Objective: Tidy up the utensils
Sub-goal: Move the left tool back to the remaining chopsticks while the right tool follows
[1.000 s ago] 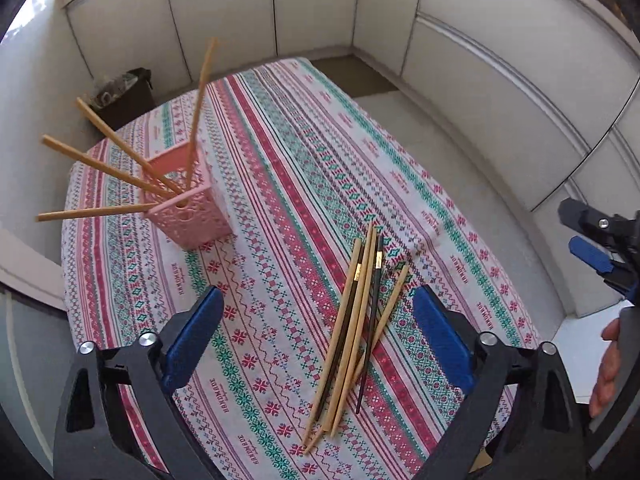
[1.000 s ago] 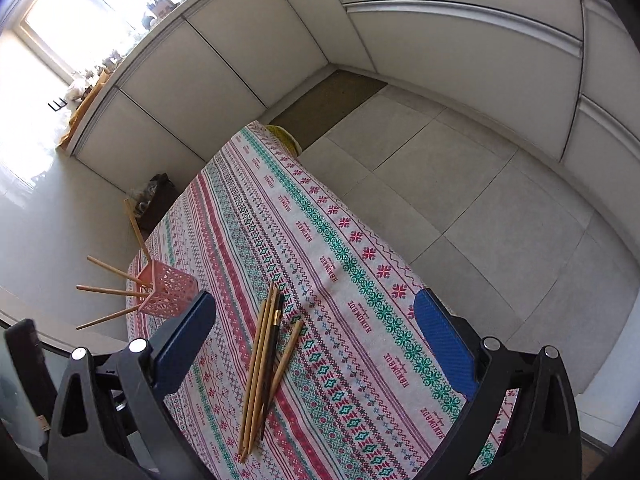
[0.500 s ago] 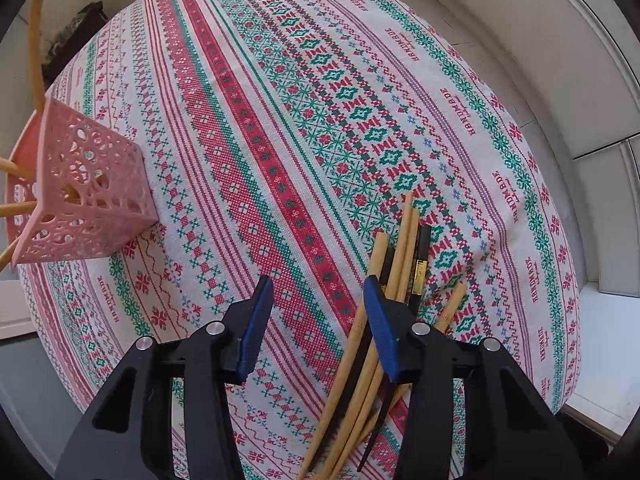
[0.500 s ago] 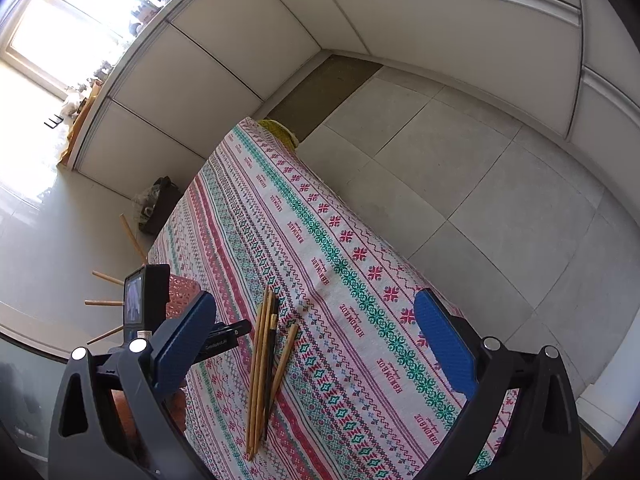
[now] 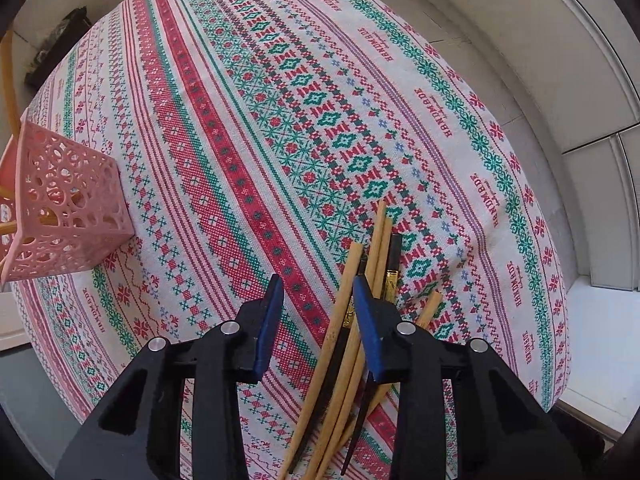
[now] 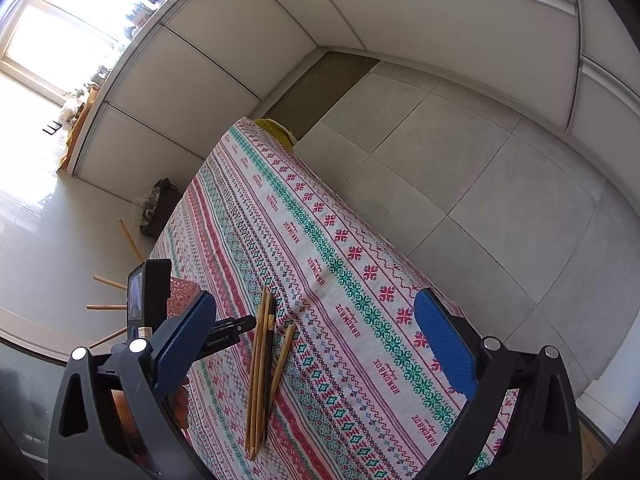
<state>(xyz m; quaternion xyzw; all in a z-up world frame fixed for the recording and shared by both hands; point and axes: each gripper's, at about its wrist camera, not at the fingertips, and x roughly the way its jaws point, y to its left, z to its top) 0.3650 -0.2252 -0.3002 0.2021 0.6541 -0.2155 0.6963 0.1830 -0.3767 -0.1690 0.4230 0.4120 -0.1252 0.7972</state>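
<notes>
Several wooden and black chopsticks [image 5: 360, 320] lie in a loose bundle on the patterned tablecloth [image 5: 280, 140]; they also show in the right wrist view [image 6: 266, 360]. My left gripper [image 5: 316, 316] is low over the bundle, jaws partly open, with the leftmost wooden chopstick lying between them. A pink perforated holder [image 5: 60, 208] with several chopsticks in it stands at the left. My right gripper [image 6: 316, 344] is wide open and empty, high above the table. The left gripper [image 6: 224, 330] shows beside the bundle in the right wrist view.
The table's right edge [image 5: 560, 280] drops to a tiled floor [image 6: 460, 140]. A dark bin [image 6: 160, 204] stands on the floor beyond the far left of the table. White cabinet walls [image 6: 240, 40] surround the room.
My left gripper has come down over the chopstick bundle and its jaws have narrowed from wide open to partly open. The right gripper has stayed nearly still.
</notes>
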